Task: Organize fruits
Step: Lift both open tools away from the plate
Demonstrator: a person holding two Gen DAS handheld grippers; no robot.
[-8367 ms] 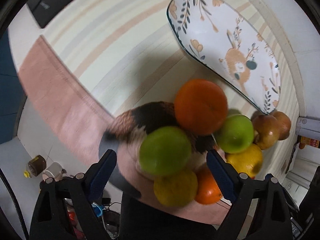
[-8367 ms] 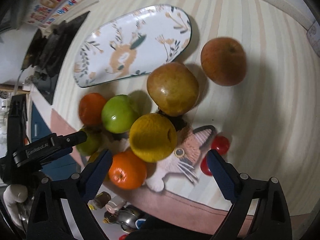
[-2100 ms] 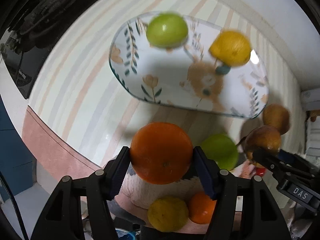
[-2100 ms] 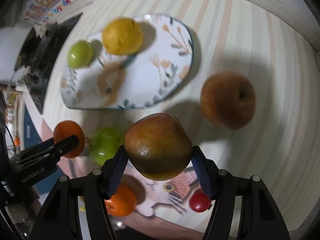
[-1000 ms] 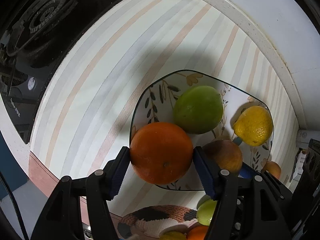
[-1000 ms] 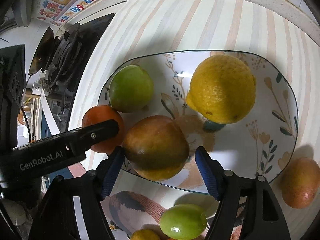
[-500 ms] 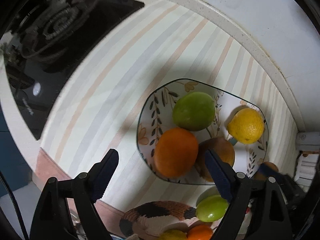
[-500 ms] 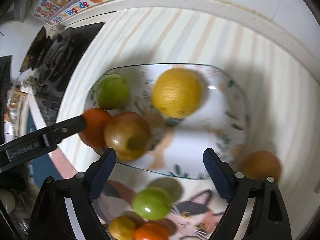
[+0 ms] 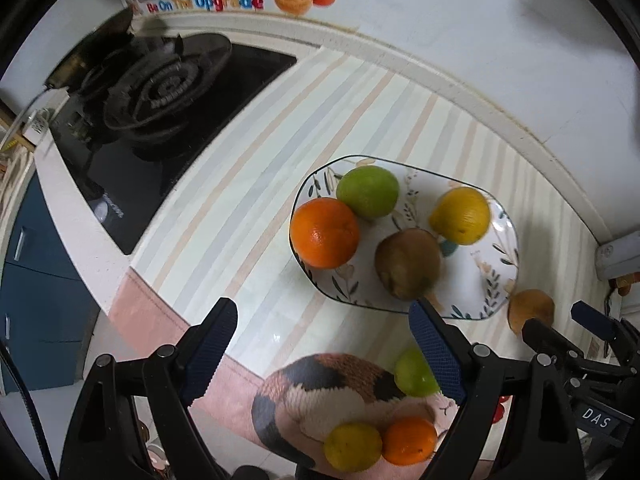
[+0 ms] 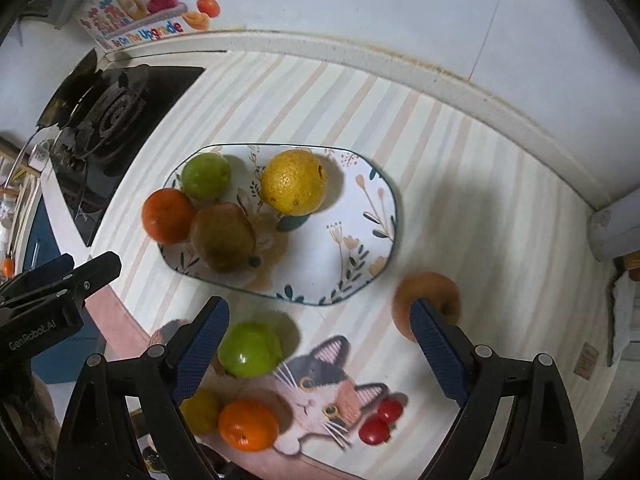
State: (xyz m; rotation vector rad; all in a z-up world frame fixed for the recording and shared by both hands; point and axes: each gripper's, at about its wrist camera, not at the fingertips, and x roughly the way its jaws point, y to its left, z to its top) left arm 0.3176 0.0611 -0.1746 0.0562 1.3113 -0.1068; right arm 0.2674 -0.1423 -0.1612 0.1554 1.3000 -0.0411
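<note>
Floral plate sits mid-table on the striped cover, nearer the back wall edge than the front. It holds four fruits: green apple at the stove-side end, orange touching it on the rim, brownish pear just beside the orange, yellow lemon apart toward the wall side. The plate's other end is bare.

Off the plate: a brown pear lies on the table just past the plate's bare end. Along the front edge, on the cat-shaped mat, lie a second green apple, a small yellow fruit, a second orange touching it, and two red cherry tomatoes.

Left gripper: jaws wide apart, nothing between them, above the front edge. Right gripper: jaws likewise spread and empty, over the mat.

Gas stove occupies the far end of the table beyond the plate.
</note>
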